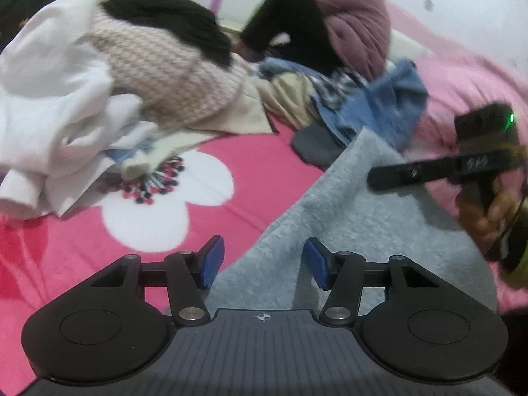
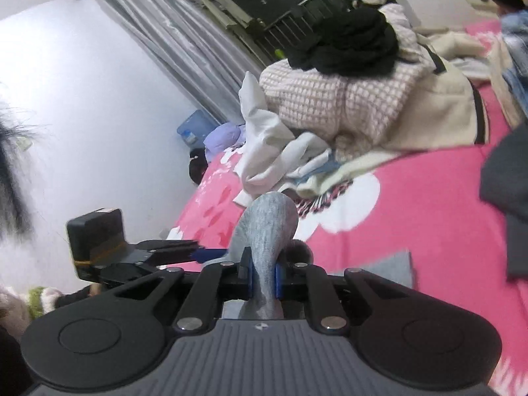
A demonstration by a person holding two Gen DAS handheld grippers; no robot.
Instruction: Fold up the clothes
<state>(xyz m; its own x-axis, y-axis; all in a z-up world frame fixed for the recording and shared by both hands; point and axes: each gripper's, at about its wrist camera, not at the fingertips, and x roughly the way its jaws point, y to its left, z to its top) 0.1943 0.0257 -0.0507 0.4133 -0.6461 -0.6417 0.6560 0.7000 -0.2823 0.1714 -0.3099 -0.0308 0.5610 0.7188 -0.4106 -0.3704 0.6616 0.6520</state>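
A grey fleecy garment (image 1: 356, 217) is seen spread over the pink flowered bedspread (image 1: 250, 178), just beside the white flower print (image 1: 165, 204) and nearer the cameras than it. A bunched fold of it (image 2: 264, 231) is pinched between the blue pads of the right tongs (image 2: 263, 277), which are closed on the cloth. The left tongs (image 1: 264, 262) are held with pads wide apart, nothing between them, low over the grey garment's edge. Beyond the flower print a heap of clothes (image 1: 132, 66) is piled: white, pink-checked, black. The grey cloth is judged soft, light and limp, plush rather than slippery, so sagging is expected when lifted; hold is best taken at an edge or corner with both tongs, well apart. How far folding has got cannot be told.
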